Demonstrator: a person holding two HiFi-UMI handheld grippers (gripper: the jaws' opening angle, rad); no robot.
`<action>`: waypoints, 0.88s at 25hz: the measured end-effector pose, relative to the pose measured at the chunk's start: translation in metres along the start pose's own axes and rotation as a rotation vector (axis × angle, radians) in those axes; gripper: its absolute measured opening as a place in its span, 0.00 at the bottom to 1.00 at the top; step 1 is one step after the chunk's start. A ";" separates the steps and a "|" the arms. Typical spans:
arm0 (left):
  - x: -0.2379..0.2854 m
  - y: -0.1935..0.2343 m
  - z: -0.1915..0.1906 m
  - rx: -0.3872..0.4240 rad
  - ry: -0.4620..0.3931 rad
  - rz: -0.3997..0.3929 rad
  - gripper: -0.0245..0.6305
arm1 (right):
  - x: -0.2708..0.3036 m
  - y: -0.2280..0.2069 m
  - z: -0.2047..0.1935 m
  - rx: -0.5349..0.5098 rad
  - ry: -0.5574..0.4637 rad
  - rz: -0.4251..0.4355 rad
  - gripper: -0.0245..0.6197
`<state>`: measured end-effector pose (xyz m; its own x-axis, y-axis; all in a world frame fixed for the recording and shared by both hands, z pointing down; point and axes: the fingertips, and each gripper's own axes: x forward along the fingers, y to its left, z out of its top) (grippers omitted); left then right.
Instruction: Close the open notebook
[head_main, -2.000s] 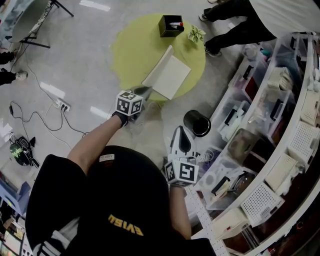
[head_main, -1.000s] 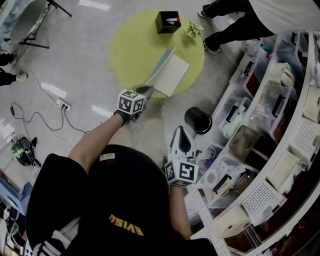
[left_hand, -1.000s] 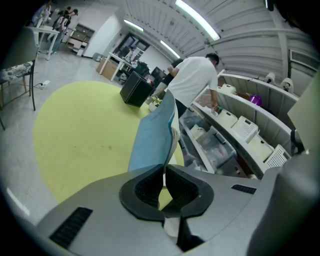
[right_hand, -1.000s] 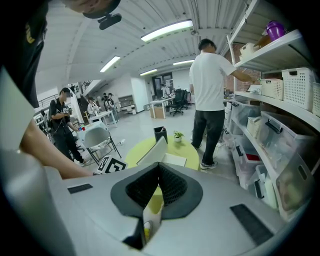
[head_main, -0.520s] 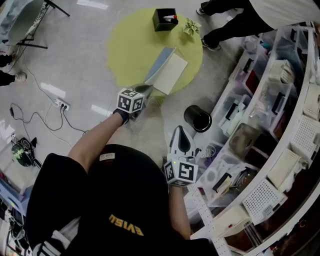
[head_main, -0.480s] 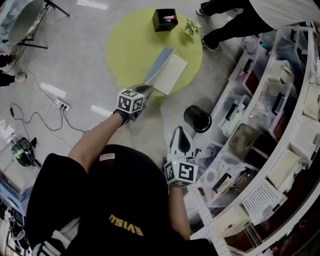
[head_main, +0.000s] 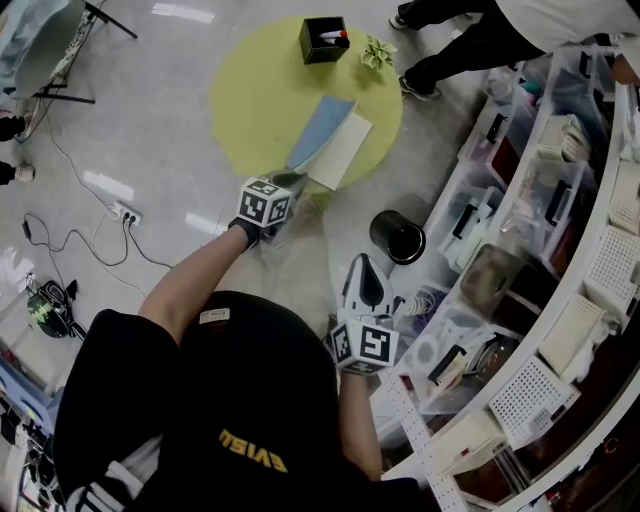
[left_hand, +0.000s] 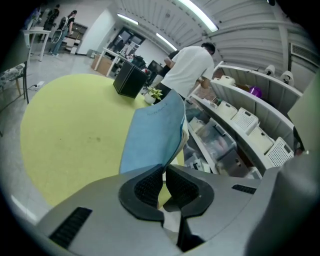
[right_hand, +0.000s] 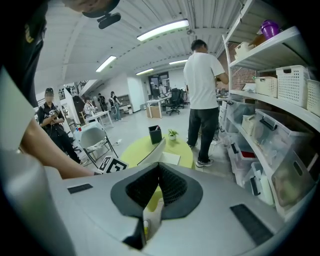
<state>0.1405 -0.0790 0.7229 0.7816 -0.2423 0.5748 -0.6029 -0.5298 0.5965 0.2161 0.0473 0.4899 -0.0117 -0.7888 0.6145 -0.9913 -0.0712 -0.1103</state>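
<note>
The notebook lies on the round yellow table (head_main: 258, 100), its white page (head_main: 340, 152) facing up. Its blue cover (head_main: 322, 126) is raised and leans over the page. My left gripper (head_main: 290, 180) is shut on the cover's near corner; in the left gripper view the blue cover (left_hand: 152, 131) rises straight out from between the pads of the left gripper (left_hand: 164, 181). My right gripper (head_main: 362, 266) hangs back off the table, shut on nothing. The right gripper view has the notebook (right_hand: 155, 152) far ahead beyond the closed jaws of the right gripper (right_hand: 159, 183).
A black pen box (head_main: 322, 40) and a small green plant (head_main: 376, 52) stand at the table's far side. A black bin (head_main: 397, 238) sits on the floor by my right gripper. A person (head_main: 470, 40) stands beside curved shelves of storage boxes (head_main: 540, 200). Cables (head_main: 122, 210) lie left.
The blue cover has swung further over the white page, showing more of its blue outer side. My left gripper keeps hold of its corner; the right gripper has stayed put.
</note>
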 end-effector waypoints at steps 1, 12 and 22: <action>0.001 0.000 -0.001 0.000 0.004 0.001 0.09 | 0.000 -0.002 -0.001 0.002 0.000 -0.004 0.04; 0.011 0.000 -0.006 -0.005 0.045 -0.003 0.09 | 0.004 -0.011 -0.005 0.014 -0.005 -0.022 0.04; 0.015 0.000 -0.009 0.012 0.079 0.001 0.11 | -0.001 -0.018 -0.007 0.039 -0.008 -0.057 0.04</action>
<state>0.1512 -0.0757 0.7366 0.7657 -0.1785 0.6179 -0.6014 -0.5392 0.5895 0.2330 0.0533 0.4966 0.0461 -0.7875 0.6146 -0.9845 -0.1402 -0.1058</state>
